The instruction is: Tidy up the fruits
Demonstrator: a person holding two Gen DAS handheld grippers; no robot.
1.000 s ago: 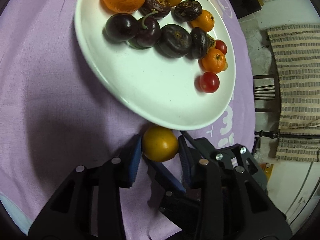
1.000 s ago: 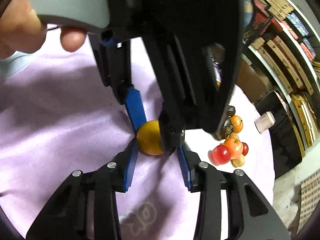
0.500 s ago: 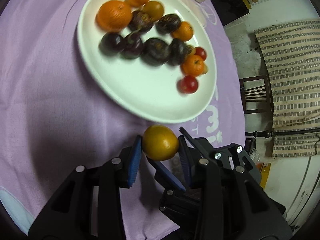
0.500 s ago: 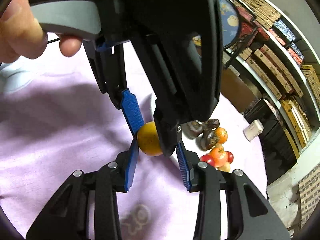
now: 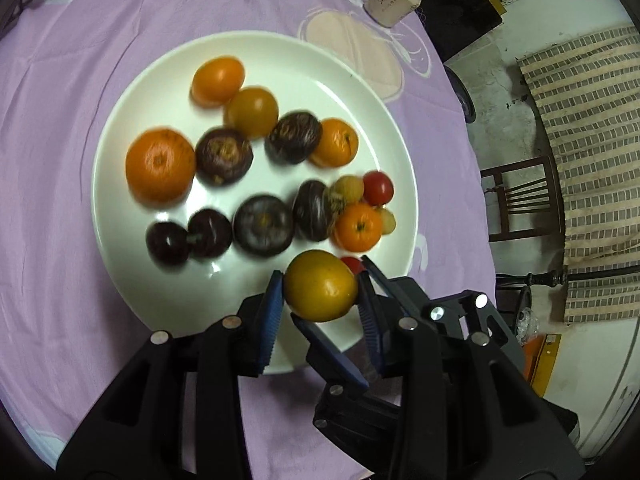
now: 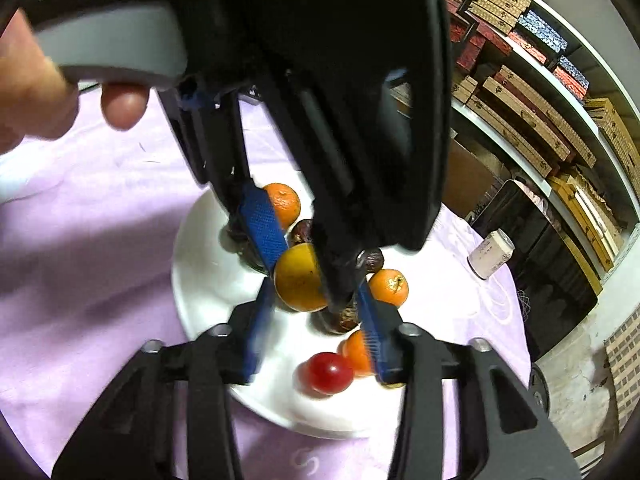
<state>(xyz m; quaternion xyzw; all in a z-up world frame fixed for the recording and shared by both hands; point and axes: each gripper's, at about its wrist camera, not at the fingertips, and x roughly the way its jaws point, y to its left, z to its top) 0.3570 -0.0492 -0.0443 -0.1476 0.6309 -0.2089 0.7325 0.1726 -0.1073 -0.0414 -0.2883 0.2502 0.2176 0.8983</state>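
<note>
Purple cloth (image 5: pixel 72 120) covering counter, plate (image 5: pixel 132 128) holding fruits, left tool (image 5: pixel 320 300) and right tool (image 6: pixel 316 300) both just been opening, yellow fruit (image 5: pixel 320 286) sitting between their pads above plate edge.

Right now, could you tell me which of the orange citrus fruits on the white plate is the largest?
The big orange at the plate's left side, beside a dark purple fruit. It is clearly larger than the small mandarins elsewhere on the plate.

Left hand-held gripper (image 5: pixel 320 304) and right hand-held gripper (image 6: pixel 316 312) crossed, jaws just widening, fingers (image 6: pixel 120 106) on trigger
</note>
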